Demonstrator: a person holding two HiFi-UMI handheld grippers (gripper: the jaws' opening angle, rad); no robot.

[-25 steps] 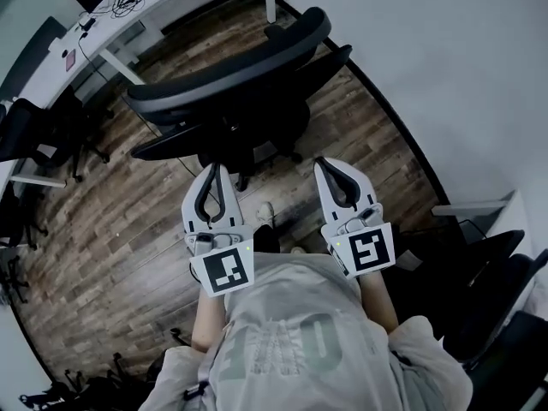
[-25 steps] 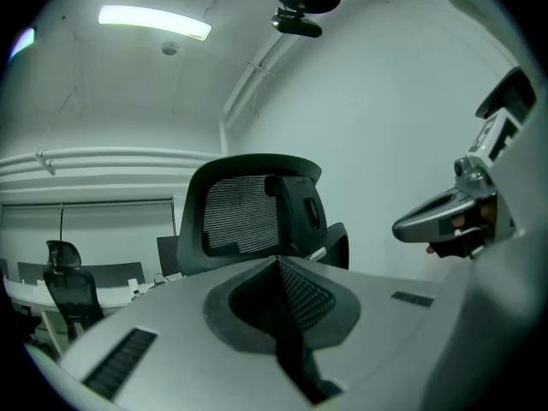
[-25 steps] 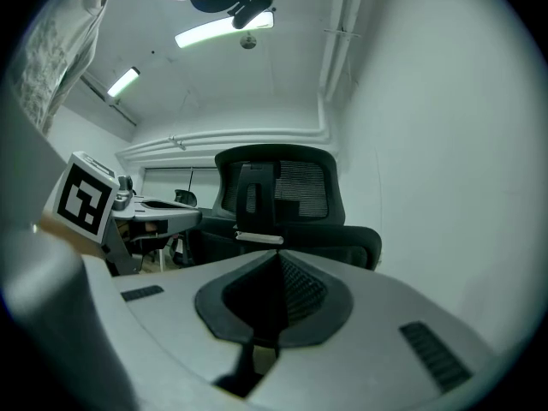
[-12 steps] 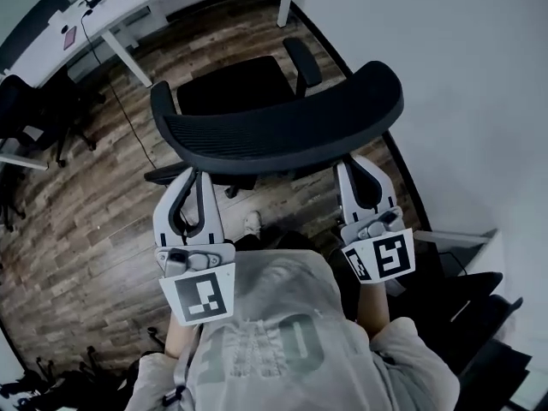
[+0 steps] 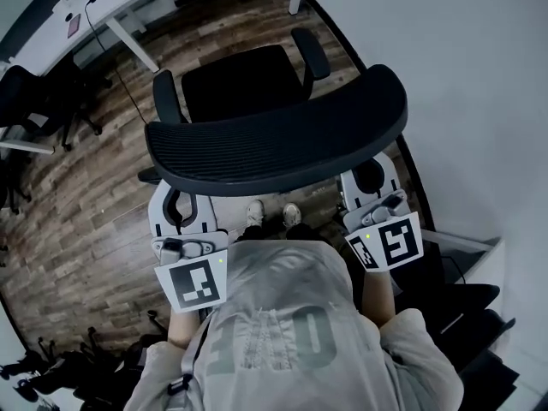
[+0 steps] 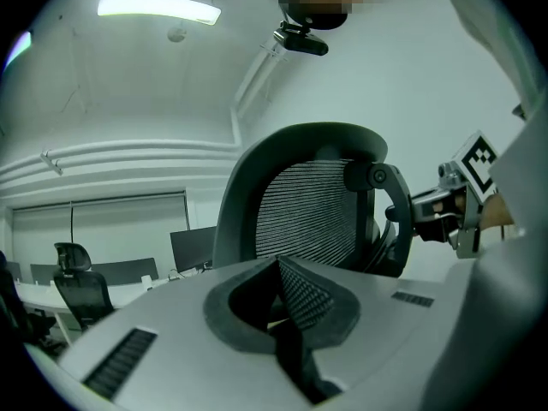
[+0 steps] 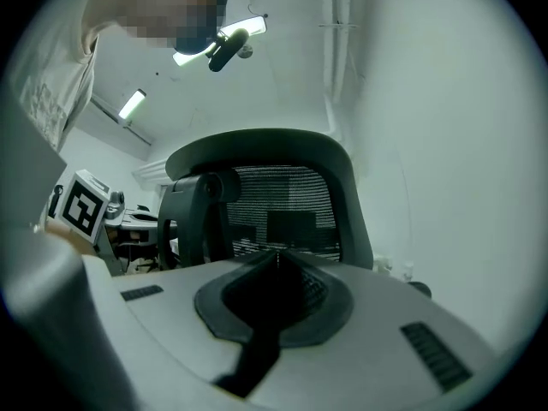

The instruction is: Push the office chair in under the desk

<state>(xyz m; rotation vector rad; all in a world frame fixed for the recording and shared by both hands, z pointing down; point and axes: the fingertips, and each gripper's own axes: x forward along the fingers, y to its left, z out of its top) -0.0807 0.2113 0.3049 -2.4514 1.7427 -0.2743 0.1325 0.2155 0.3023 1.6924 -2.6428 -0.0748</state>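
– Since the earlier frame, what had moved?

– Both tongs had slid further beneath the top edge of the black mesh-backed office chair (image 5: 274,148), and the person's pale shoes (image 5: 255,214) had come up close behind it.

– Where was the chair?

– It stood on the brown wood-plank floor (image 5: 77,204). Its seat faced the long white counter (image 5: 111,2) but was well apart from it, with the white wall (image 5: 479,75) near on the right.

– And the tongs?

– The left tongs (image 6: 278,264) and right tongs (image 7: 276,253) were both closed on nothing. Their tips pointed at the mesh back. I couldn't tell whether they touched it.

– What could have gone wrong?

– Closed tips might have skidded off the curved mesh. An uneven push would likely have swung the chair on its castors, sending an armrest (image 5: 310,51) into the wall or a counter leg (image 5: 128,50). The dark cable (image 5: 116,54) hanging there could have snagged a castor.

– Any writing?

– Only black-and-white square patterns on the marker cubes (image 5: 195,282). The large pale letters on the grey shirt (image 5: 274,324) were too foreshortened to read, and no brand showed on the chair.
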